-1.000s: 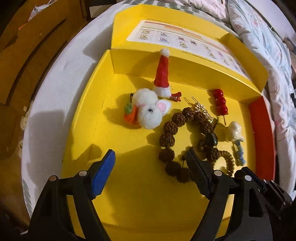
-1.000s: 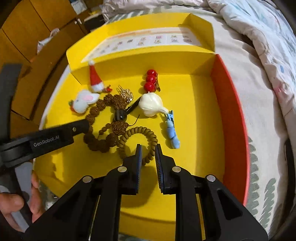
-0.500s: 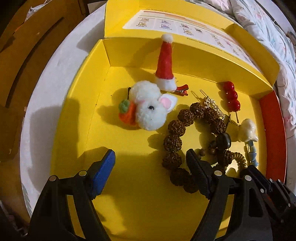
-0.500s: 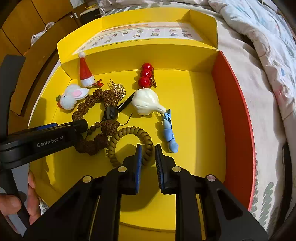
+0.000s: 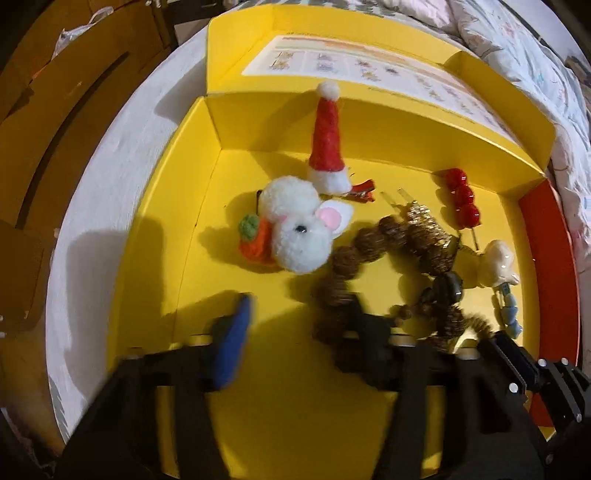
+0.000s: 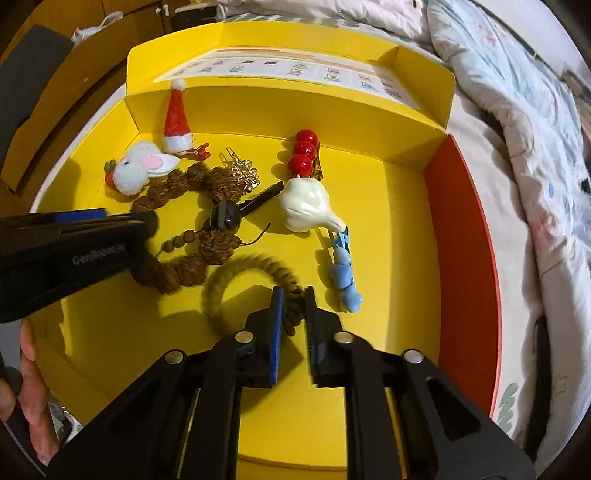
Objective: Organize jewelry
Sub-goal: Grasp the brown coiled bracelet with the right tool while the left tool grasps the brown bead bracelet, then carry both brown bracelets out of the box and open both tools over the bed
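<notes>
Brown coil hair tie (image 6: pixel 255 280) lies in the yellow box (image 6: pixel 388 229), just below the big bead bracelet (image 6: pixel 177 266). Right tool (image 6: pixel 293 295) pinches the tie. Left tool (image 5: pixel 299 325) has just been closing w/ bracelet beads between; can't tell if it grips.

The place is a bedroom in a home. A yellow cardboard box (image 6: pixel 369 236) with one red side wall lies open on a bed, on a pale sheet (image 6: pixel 476 147) printed with grey leaf shapes, and a rumpled white quilt (image 6: pixel 517 92) with a faint pastel print is bunched up just beside it. Wooden cabinet fronts (image 5: pixel 55 122) with long recessed grooves stand close along the other side of the bed, and a crumpled plastic bag (image 5: pixel 74 33) rests on top of them.
</notes>
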### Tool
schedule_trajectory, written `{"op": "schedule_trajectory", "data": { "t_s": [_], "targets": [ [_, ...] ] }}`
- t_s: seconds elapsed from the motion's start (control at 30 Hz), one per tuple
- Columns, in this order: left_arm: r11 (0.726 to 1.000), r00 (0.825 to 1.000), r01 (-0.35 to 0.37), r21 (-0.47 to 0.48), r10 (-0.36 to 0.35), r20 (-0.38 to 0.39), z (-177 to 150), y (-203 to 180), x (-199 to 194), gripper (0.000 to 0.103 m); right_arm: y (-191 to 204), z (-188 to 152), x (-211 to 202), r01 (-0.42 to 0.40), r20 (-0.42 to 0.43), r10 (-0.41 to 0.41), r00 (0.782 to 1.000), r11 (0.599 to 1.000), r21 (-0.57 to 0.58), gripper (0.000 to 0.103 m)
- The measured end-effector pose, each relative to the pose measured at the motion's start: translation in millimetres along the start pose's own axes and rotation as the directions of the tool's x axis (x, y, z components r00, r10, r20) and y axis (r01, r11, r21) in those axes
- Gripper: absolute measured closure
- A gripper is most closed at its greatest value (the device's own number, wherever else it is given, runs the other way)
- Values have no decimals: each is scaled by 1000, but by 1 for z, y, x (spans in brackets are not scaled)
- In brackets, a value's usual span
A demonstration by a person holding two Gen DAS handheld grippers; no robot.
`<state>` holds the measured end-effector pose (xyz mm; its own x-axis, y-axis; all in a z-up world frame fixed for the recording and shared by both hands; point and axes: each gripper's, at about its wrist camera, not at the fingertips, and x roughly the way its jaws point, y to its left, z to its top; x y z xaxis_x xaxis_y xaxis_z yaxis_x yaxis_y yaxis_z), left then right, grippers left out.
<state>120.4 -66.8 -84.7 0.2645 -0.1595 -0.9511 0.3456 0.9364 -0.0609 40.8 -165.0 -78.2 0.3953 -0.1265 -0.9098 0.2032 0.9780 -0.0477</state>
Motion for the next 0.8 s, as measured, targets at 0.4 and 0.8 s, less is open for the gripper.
{"op": "schedule_trajectory", "data": {
  "t_s": [0.4, 0.8],
  "targets": [
    [987, 989, 143, -75, -146, -31, 6, 28, -6, 83, -20, 3, -14, -126, 15, 125, 992, 988, 93, 93],
    [970, 972, 233, -75, -229, 59, 6, 35, -59, 83, -41, 1, -47, -201, 72, 193, 979, 969, 144, 92]
  ]
}}
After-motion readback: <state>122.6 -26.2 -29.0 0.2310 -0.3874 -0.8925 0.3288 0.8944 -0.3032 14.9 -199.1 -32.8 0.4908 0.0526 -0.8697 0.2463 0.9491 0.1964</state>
